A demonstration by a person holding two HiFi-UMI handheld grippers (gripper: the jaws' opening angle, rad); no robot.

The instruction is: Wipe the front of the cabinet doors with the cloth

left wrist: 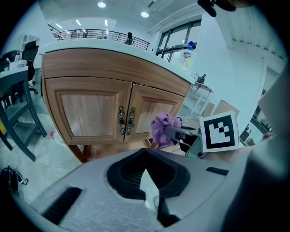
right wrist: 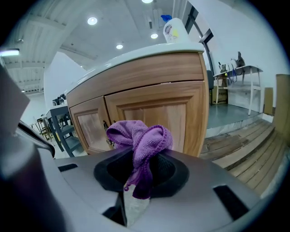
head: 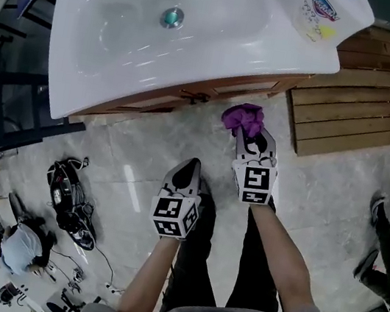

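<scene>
Plainly no wiping stroke is on the wood at this moment. At the left, the left door (left wrist: 93, 113) of the cabinet stands shut. The left gripper (head: 193, 168) hangs low in front of the cabinet and well short of it, its tongs pinched together with nothing between them. In the middle sit the two dark handles (left wrist: 126, 120), along the doors' meeting edges. To the right, the right gripper (head: 250, 137) has its tongs clamped on the purple cloth (right wrist: 141, 136). The cloth bunches up above the tips and hangs near the lower outer corner of the right door (right wrist: 158, 115), seemingly not touching it. To do the step well, I judge the bunched wad should be pressed flat against the panel, starting at a top corner and sweeping in overlapping passes. It should ease round the handles, with the empty gripper held clear of the doors.
</scene>
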